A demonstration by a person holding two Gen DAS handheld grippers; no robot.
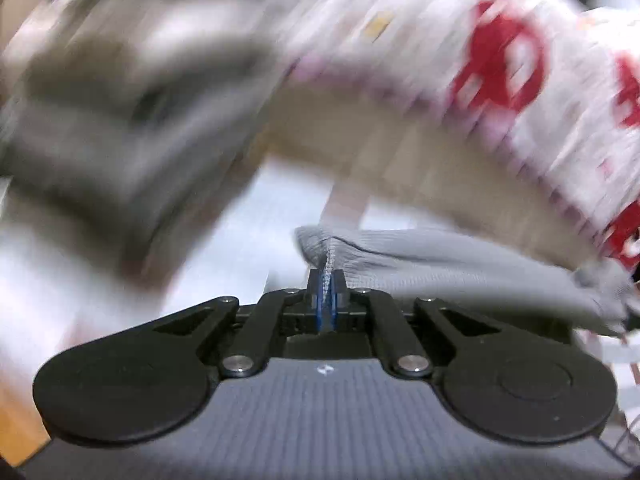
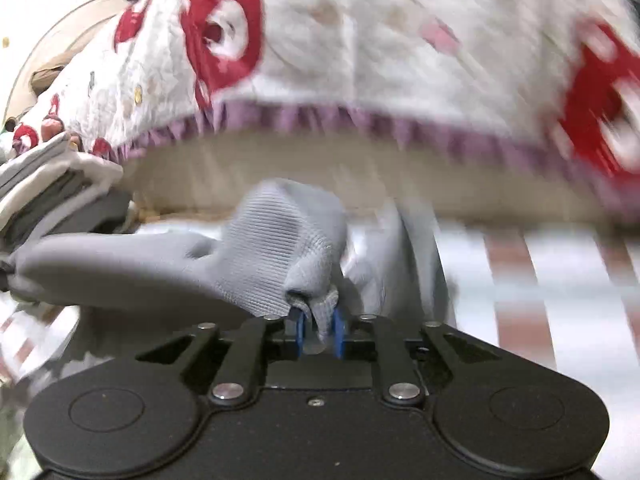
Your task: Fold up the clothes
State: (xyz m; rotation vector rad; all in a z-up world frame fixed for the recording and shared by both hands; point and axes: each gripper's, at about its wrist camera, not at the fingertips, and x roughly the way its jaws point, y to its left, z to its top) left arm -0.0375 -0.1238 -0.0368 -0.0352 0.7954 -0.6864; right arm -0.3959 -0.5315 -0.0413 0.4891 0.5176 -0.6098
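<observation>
Two hand-held grippers each pinch a corner of the same grey ribbed garment (image 1: pixel 460 264), seen from cameras mounted just behind their fingers. The left gripper (image 1: pixel 326 292) has its blue pads (image 1: pixel 320 304) pressed nearly together, with a thin edge of the grey fabric caught between them; from there the cloth stretches away to the gripper's right. The right gripper (image 2: pixel 318 330) has its blue pads (image 2: pixel 340 332) a little apart, closed around a bunched fold of the garment (image 2: pixel 276 256), which rises directly above the fingers and trails off to the gripper's left. Beyond the garment, in both views, hangs a white blanket (image 2: pixel 360 40) printed with red shapes and edged in purple, badly blurred. Below the garment lies a white cloth with reddish stripes (image 2: pixel 516 280). To the garment's left in the right-hand view sits a stack of folded clothes (image 2: pixel 48 184).
</observation>
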